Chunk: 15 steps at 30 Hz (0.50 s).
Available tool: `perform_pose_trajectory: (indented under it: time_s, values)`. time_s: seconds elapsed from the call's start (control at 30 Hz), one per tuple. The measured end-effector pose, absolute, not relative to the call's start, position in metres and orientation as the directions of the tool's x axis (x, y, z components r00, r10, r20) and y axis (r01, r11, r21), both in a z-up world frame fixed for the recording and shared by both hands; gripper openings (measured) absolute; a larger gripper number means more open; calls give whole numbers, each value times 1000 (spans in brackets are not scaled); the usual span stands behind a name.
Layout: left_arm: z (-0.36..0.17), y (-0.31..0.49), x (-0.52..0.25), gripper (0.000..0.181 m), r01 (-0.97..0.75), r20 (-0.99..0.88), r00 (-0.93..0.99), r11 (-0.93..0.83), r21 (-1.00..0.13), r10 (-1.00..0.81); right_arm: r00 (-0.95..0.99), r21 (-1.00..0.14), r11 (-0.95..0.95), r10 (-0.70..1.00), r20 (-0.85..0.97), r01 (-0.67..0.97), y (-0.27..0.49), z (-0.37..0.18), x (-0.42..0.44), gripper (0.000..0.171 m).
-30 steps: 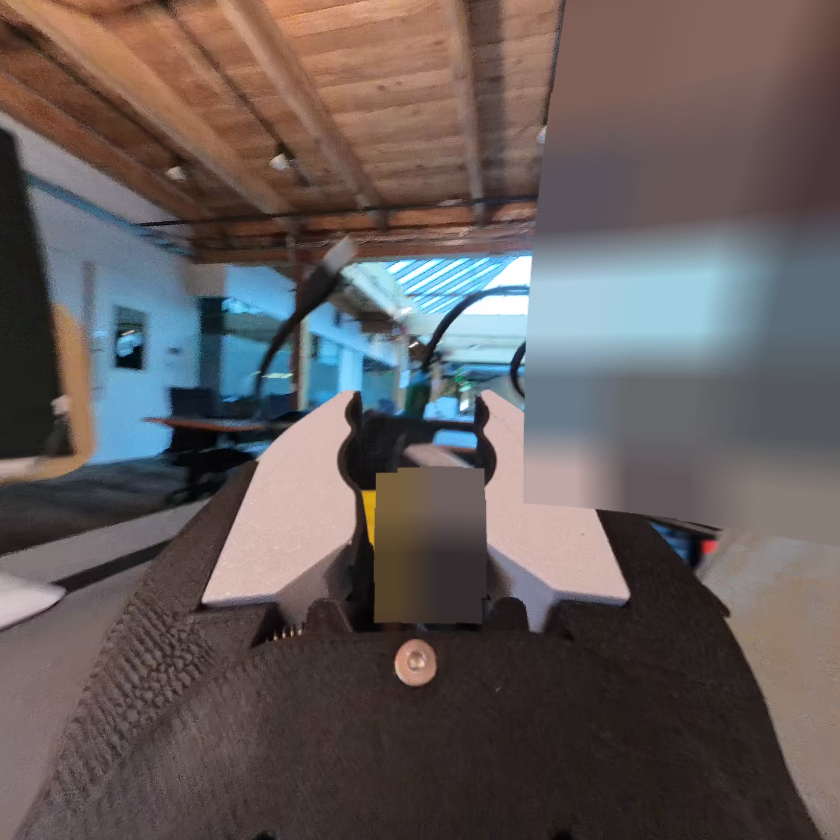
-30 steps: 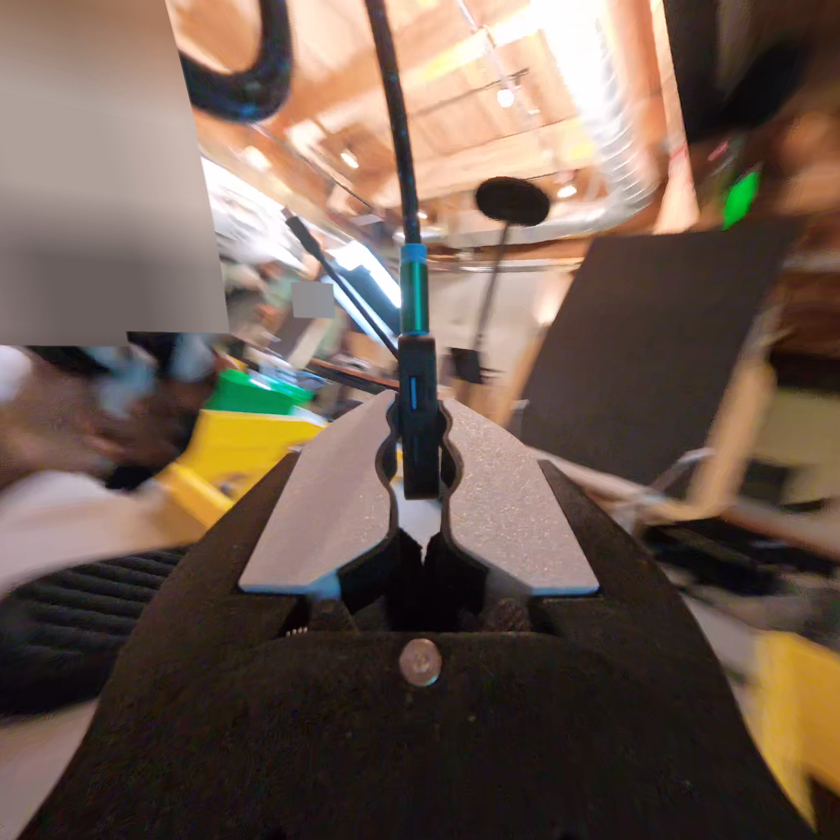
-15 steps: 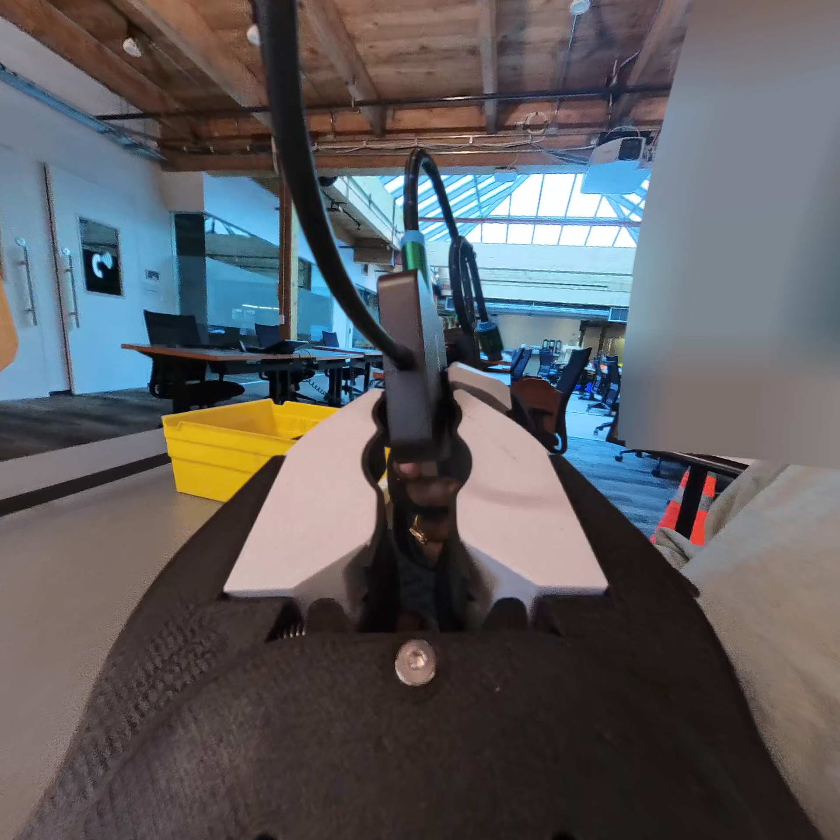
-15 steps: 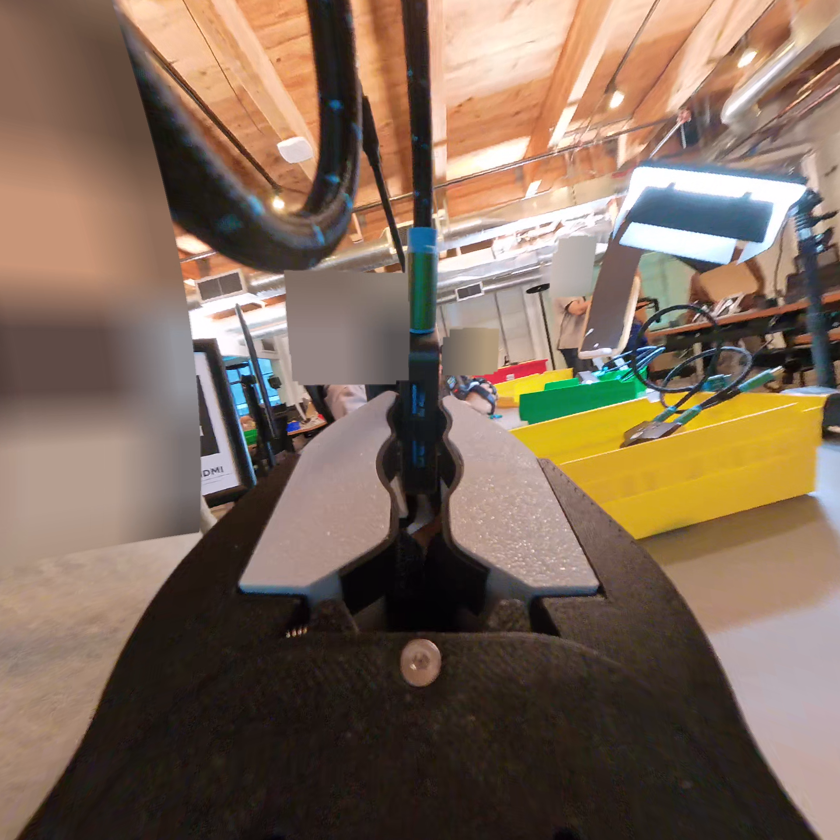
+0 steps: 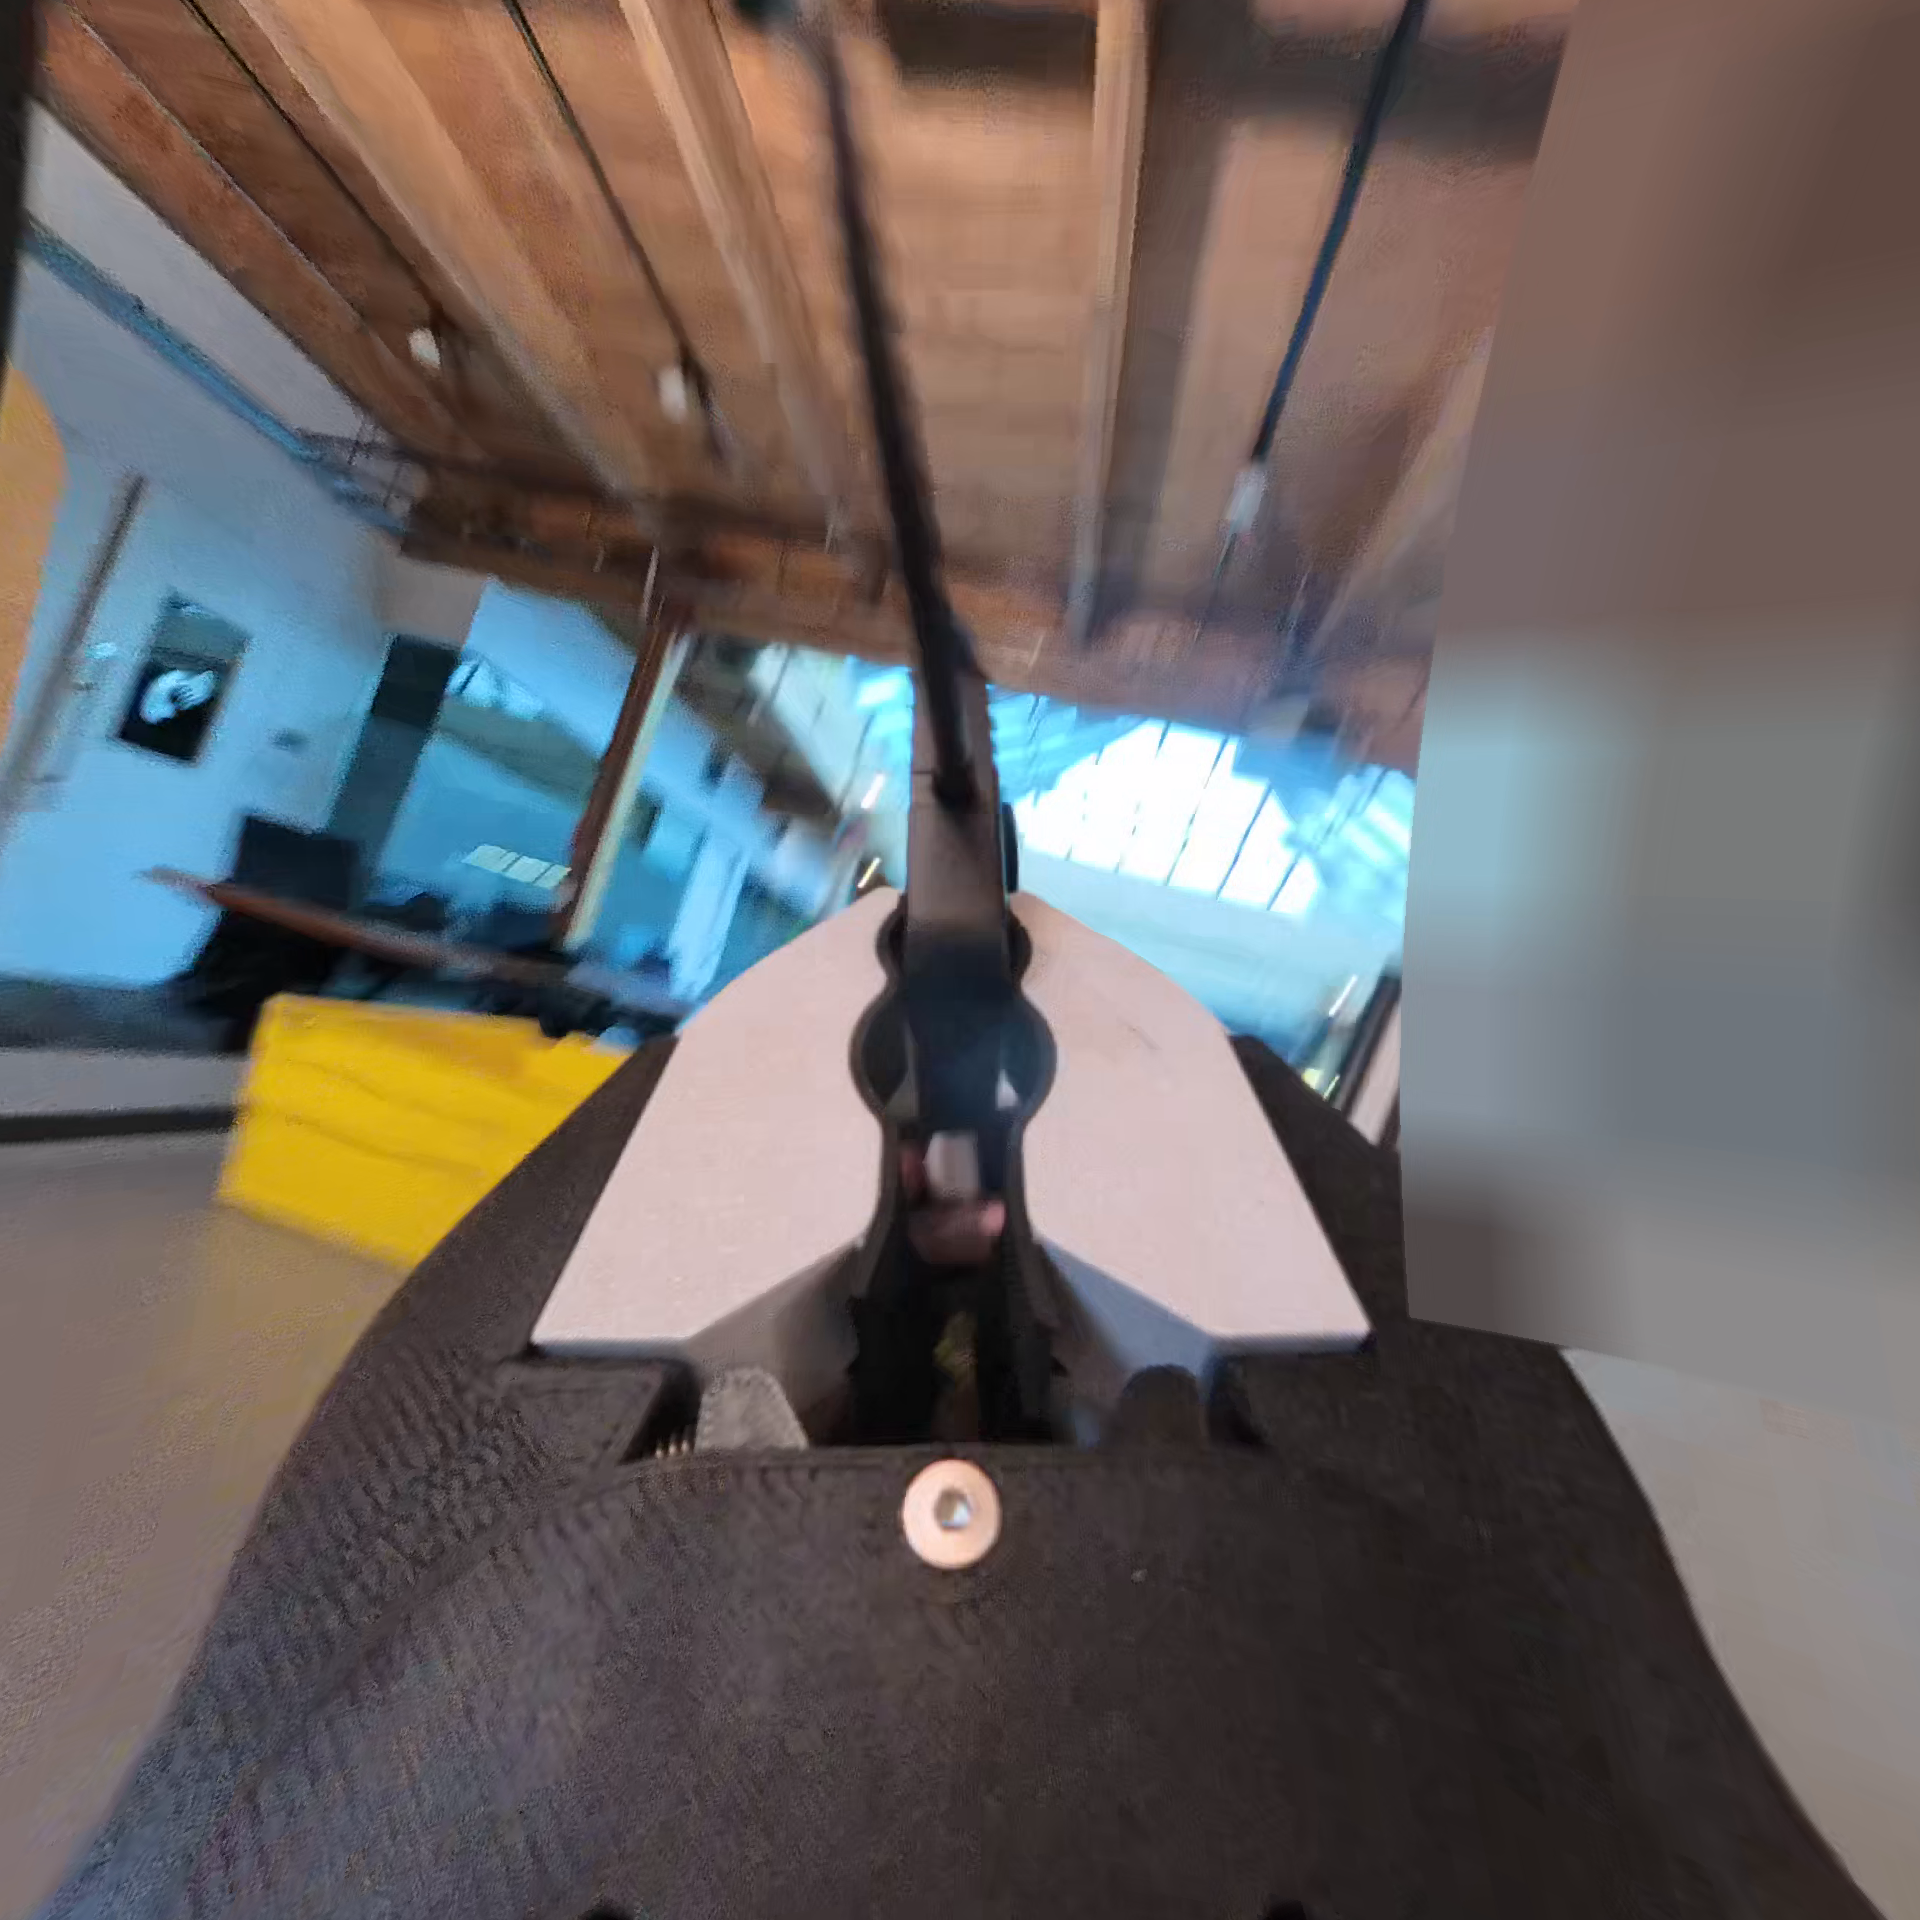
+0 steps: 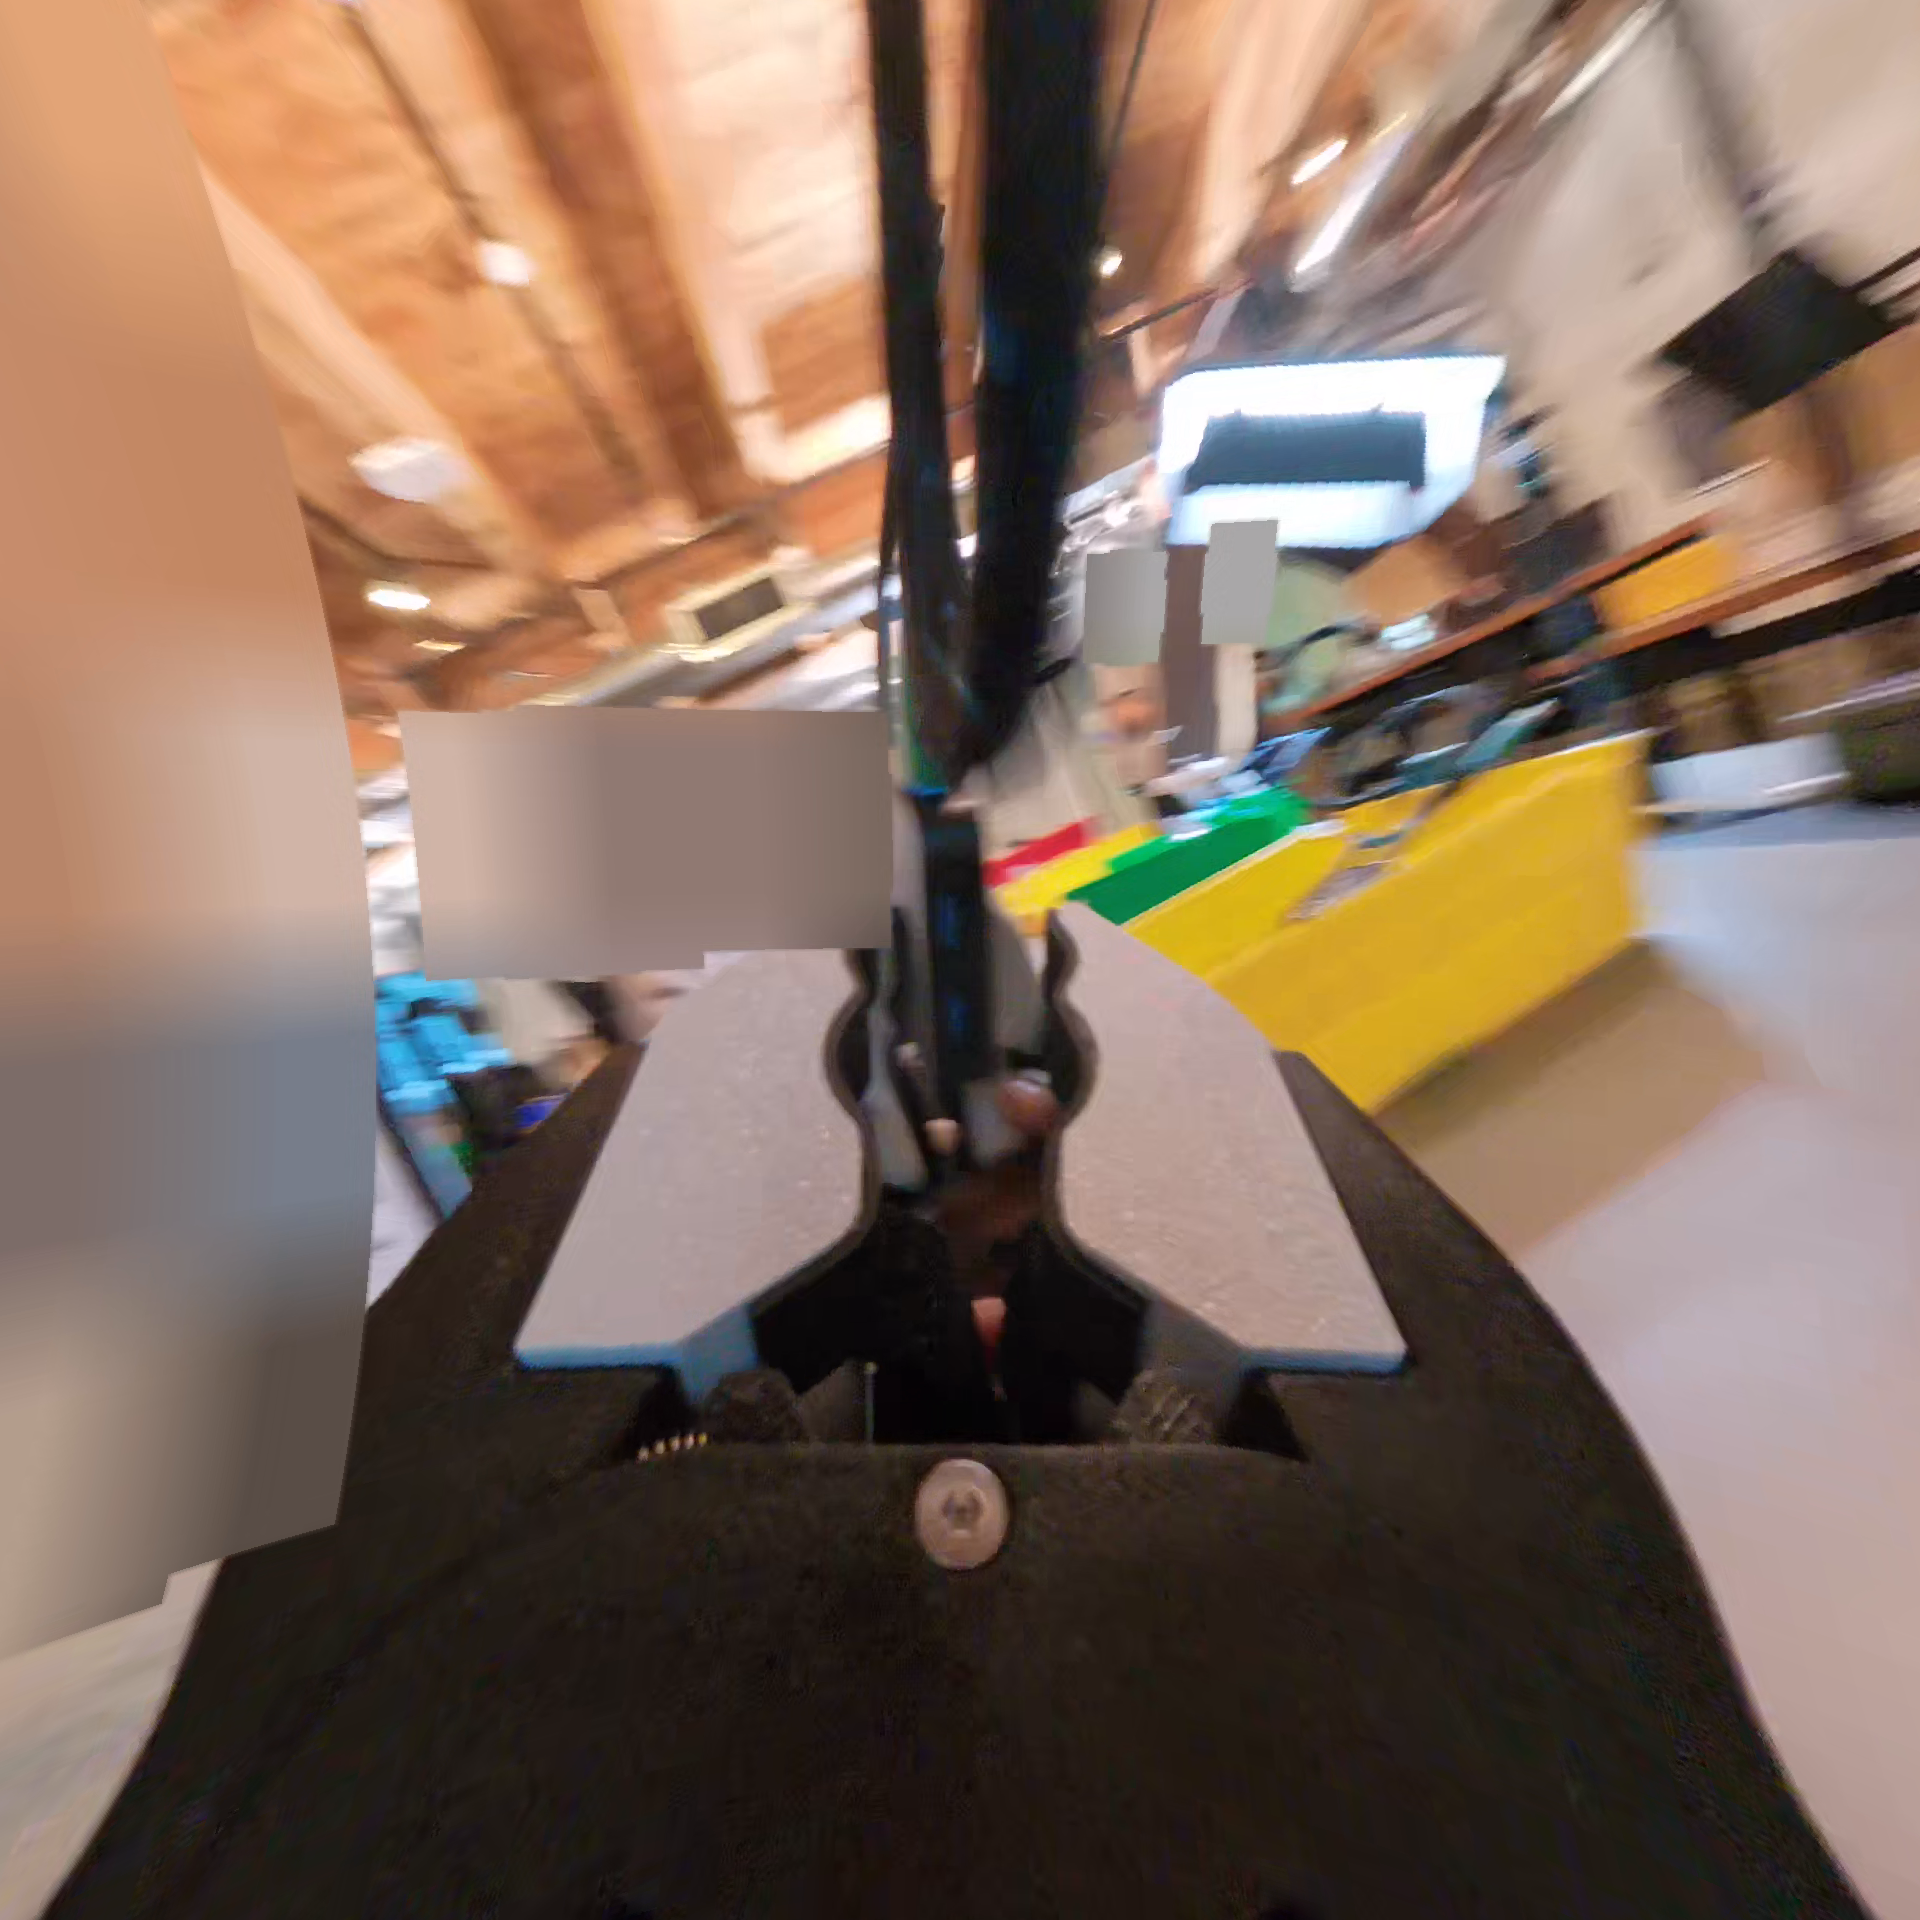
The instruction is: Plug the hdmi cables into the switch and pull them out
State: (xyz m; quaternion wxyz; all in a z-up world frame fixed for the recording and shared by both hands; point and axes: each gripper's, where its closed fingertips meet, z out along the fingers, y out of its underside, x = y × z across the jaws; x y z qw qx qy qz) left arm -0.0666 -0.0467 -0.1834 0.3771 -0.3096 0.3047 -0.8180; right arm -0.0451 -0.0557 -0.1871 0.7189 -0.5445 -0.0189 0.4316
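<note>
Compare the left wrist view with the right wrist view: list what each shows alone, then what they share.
Left only: the left gripper shut on a black cable plug, and a lone yellow bin on the floor.
Right only: the right gripper, its fingers apart around a blue-marked plug; a green bin; a lit light panel.
Both: wooden ceiling, motion blur.

no legible text, frames motion-blurred

Motion blur is smearing both views. Black cable [image 5: 894, 436] is running off the top edge; its far end is not showing. Dark cables [image 6: 966, 312] are likewise leaving the top edge. Contents of yellow bin [image 6: 1434, 914] are staying too blurred to identify.
</note>
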Motion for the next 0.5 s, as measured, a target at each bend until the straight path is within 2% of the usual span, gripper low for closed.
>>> perform_pose_trajectory:
  time_s: [0.03,0.07,0.17,0.2,0.27,0.33,0.4,0.43,0.5]
  values:
    - [-176,-35,-79,13,448,314,-600,-635,-630,-736,714,-822,108,567,-411,-559,-57,-187,-29,22]
    - [-175,-22,-84,13,452,354,-609,-677,-581,-710,783,-846,172,504,-364,-504,-61,-184,-14,20]
    - [-183,-18,-80,14,535,259,-398,-452,-713,-880,894,-929,154,363,-264,-337,-63,-192,3,34]
    - [-178,-23,-82,13,569,221,-374,-411,-713,-901,889,-932,132,371,-270,-338,-61,-196,-2,40]
    - [-172,-30,-83,14,631,131,-263,-273,-726,-956,816,-893,79,449,-364,-442,-56,-201,-21,46]
    - [-171,-40,-84,13,670,-46,-57,-4,-743,-997,648,-759,45,555,-522,-650,-57,-196,-33,45]
    - [-165,-45,-91,13,685,-164,118,200,-700,-979,310,-482,-99,649,-694,-871,-58,-193,-36,39]
    - [-162,-46,-94,13,679,-199,188,273,-682,-962,172,-381,-181,665,-727,-907,-58,-196,-40,38]
    - [-160,-48,-95,14,643,-287,270,394,-657,-919,129,-348,-211,662,-738,-913,-56,-205,-48,32]
